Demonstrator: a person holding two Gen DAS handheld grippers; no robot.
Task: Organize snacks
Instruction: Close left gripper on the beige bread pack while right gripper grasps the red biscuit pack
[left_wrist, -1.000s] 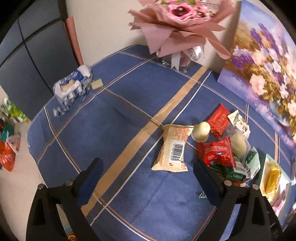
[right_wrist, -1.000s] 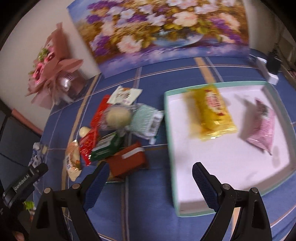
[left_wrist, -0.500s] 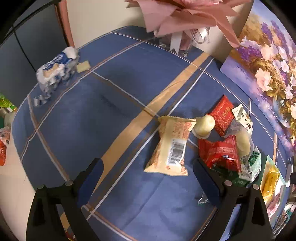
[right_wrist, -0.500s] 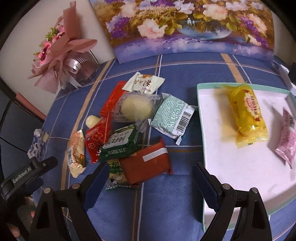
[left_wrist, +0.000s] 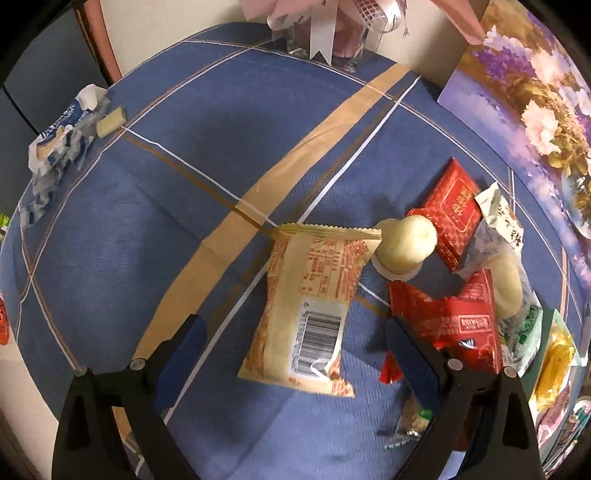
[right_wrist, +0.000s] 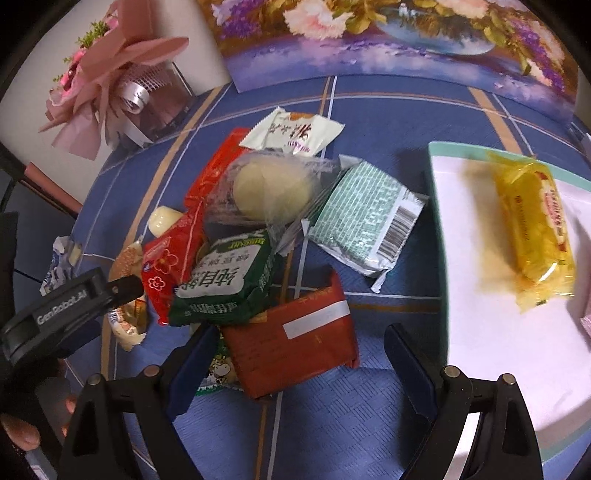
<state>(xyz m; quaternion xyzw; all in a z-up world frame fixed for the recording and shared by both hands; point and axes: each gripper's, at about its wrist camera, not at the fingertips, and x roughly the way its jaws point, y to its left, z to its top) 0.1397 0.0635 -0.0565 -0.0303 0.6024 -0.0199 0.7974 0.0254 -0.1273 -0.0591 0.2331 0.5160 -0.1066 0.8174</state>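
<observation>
Sorting barely begun: one yellow crinkly snack packet (right_wrist: 532, 236) lies in the white teal-rimmed tray (right_wrist: 437, 229), pile of mixed wrapped snacks (right_wrist: 258, 236) waits on the blue checked surface (left_wrist: 155, 236), both grippers' fingers spread, empty.

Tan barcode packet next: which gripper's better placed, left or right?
Left. The open left gripper points down with the tan barcode packet lying between its fingers. The right gripper, also open, frames the orange-red packet beside the tray.
</observation>
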